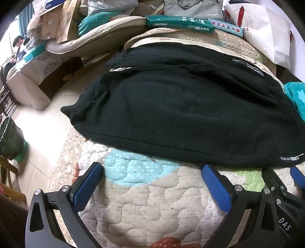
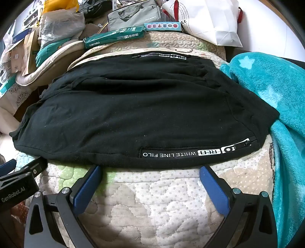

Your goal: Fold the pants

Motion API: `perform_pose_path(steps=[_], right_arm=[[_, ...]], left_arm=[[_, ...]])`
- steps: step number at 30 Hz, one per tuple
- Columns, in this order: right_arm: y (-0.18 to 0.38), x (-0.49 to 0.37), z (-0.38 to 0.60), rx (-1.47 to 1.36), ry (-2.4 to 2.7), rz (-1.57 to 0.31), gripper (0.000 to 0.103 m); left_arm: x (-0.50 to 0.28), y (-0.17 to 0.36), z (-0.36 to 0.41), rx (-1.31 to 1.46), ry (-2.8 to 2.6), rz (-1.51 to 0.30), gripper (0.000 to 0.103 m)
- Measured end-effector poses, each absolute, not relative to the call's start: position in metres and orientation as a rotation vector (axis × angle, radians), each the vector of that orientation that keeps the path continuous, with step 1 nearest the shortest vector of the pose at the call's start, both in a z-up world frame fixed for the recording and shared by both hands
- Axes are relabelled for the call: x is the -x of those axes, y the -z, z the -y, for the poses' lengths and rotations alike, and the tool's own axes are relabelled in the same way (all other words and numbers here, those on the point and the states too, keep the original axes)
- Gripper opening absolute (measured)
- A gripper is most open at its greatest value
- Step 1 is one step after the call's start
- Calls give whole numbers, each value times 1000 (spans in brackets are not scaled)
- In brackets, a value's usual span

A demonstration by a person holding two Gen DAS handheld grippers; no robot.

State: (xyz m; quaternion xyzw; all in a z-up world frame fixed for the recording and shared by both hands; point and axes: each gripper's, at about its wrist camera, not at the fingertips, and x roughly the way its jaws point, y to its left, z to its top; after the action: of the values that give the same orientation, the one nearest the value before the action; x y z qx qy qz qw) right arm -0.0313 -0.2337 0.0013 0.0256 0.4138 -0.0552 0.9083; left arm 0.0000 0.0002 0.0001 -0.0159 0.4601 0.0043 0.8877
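Note:
The black pants [image 1: 181, 106] lie folded in layers on the patchwork quilt [image 1: 144, 200]. They also show in the right wrist view [image 2: 137, 114], with a white-lettered zip pocket [image 2: 194, 152] at the near edge. My left gripper [image 1: 152, 169] is open and empty, its blue fingertips just short of the pants' near hem. My right gripper [image 2: 150, 171] is open and empty, its tips at the near hem below the zip pocket. The right gripper also shows at the left wrist view's right edge [image 1: 278, 181]. The left gripper shows at the right wrist view's left edge [image 2: 21, 171].
A teal fleece blanket [image 2: 266, 91] lies against the pants' right side. A green paper pack [image 2: 114, 37], a grey bag [image 2: 133, 13] and a white paper bag [image 2: 209, 21] crowd the far edge. The floor [image 1: 43, 124] and a bin [image 1: 11, 141] are left of the bed.

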Motion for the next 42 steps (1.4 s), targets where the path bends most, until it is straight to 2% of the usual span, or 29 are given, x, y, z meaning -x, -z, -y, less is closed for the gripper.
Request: perform_pose_path(steps=[15,22,25,30,35,42], right_arm=[[-2,33,222,-54,122,-871,103],[-8,16,234,-115,99,-1030,103],[-7,3,227,-58,113,-1112,103],[-12,1,231,-55,76,-1142,103],[-49,25,225,-13,64,-1006,101],[-118,55,227,80,203,-626,103]], left_arm=[[0,-6,-7,27,56,-991,103],[12,-9,-13,2,110,-1002,103],[15,-16,-15,6,99,-1019,103],[33,-50,-18,-39,61,-870,103],[59,-98,-28,-26,18,-722,103],[82,-139,-45,22,-26,-639,103]])
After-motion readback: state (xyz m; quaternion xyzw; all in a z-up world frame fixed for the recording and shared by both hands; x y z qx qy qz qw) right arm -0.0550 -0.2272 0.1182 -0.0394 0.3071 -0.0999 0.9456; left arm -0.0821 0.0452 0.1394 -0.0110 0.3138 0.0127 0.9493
